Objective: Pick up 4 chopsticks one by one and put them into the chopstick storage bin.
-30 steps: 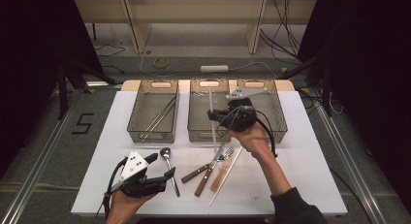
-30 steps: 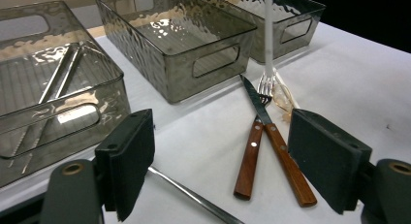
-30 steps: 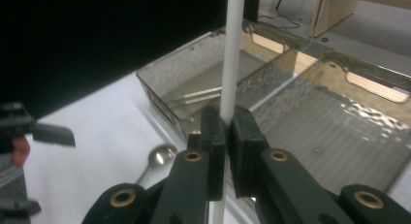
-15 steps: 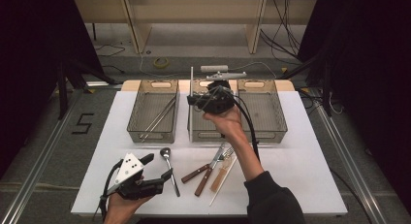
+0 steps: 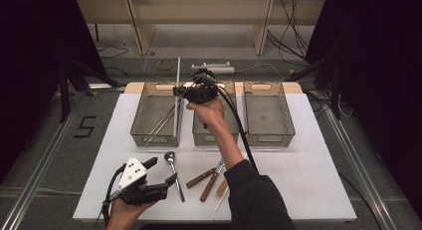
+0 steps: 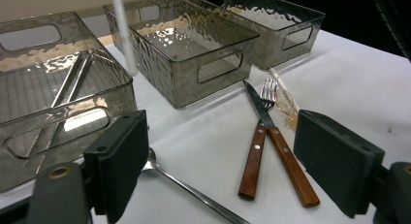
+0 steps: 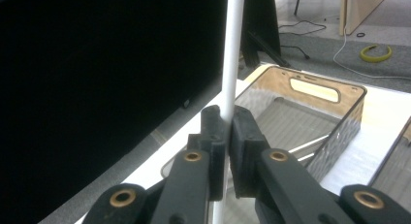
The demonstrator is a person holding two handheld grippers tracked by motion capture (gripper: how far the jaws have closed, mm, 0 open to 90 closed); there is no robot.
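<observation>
Your right gripper [image 5: 180, 90] is pinching a thin white stick [image 5: 177, 98] upright above the left smoked-plastic bin [image 5: 141, 126]; your left gripper [image 5: 161, 171] is hovering spread over the white desk [image 5: 308, 180].

My count of the table

Three bins [image 5: 263, 110]; one spoon [image 5: 174, 170]; one knife [image 6: 281, 146], one fork [image 6: 257, 141] — both wooden-handled; one white stick [image 5: 177, 95] in my tongs, two — perhaps more — metal sticks [image 5: 161, 121] in the left bin.

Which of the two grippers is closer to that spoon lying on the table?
Left. The left gripper hovers open right beside the spoon at the table's near edge; the right gripper is up over the left bin, clamping a white chopstick.
</observation>
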